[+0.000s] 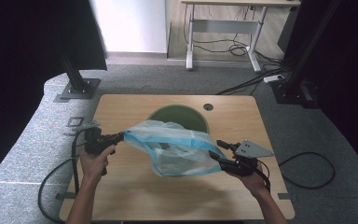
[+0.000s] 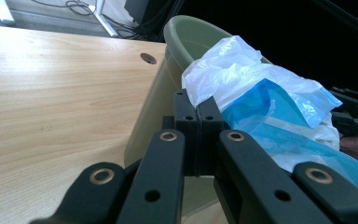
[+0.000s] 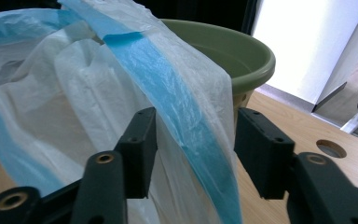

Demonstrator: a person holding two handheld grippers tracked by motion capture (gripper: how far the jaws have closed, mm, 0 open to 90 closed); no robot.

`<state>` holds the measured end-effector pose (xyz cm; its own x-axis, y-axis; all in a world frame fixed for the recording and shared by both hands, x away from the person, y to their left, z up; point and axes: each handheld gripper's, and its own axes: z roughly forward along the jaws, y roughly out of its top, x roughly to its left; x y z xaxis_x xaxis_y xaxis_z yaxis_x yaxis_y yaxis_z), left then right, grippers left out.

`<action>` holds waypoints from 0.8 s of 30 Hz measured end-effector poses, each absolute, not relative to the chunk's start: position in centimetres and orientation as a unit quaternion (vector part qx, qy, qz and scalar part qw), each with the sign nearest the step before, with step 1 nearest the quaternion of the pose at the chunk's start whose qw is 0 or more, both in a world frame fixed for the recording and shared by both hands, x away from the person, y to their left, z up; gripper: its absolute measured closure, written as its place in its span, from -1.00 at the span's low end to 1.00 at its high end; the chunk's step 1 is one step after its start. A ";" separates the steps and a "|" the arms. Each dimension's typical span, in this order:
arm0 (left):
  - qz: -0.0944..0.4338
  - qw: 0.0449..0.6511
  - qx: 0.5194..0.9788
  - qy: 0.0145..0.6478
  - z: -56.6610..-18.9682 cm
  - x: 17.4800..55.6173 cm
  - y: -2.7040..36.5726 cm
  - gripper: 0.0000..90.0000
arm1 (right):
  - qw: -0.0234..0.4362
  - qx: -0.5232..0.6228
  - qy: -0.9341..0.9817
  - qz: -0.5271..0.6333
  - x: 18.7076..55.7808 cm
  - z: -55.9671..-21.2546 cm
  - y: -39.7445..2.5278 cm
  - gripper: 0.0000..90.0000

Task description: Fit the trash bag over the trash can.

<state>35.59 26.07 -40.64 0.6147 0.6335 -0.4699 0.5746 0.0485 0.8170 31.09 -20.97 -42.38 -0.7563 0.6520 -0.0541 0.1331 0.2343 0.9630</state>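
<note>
Likely step: lining bin [image 1: 179, 116] with bag [image 1: 177, 149]. Left gripper [image 2: 198, 114] clamped on bag edge; right gripper [image 3: 193, 154] jaws apart astride rim. Next: right closes, spread mouth over bin.

wooden table [image 1: 121, 196], green basin [image 1: 192, 116] on it

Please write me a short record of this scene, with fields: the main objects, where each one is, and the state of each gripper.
Surface: light wooden table with a round cable hole
Container: round olive-green plastic bin, standing near the table's far edge
Bag: thin translucent white plastic bag with blue bands, stretched between the grippers, in front of the bin and partly covering its rim
Left gripper: shut on the bag's edge
Right gripper: jaws apart, the bag's blue-banded edge between them, not clamped
Hands: one holds each gripper
</note>
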 end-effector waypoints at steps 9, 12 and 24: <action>0.023 0.575 0.692 0.435 -40.4 36.1 26.2 0.99 | 0.241 0.271 0.755 0.547 32.7 -41.3 -20.9 0.96; 0.029 0.573 0.695 0.434 -40.1 36.2 26.0 0.99 | 0.242 0.265 0.755 0.549 33.1 -40.8 -20.9 0.97; 0.033 0.557 0.696 0.452 -39.0 38.9 25.7 0.99 | 0.302 0.289 0.740 0.527 36.4 -38.6 -20.2 0.97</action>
<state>38.91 25.66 -39.04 0.5894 0.6661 -0.4571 0.5918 0.0292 0.8056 36.45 -20.15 -38.56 -0.6506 0.7462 -0.1413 0.1106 0.2772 0.9544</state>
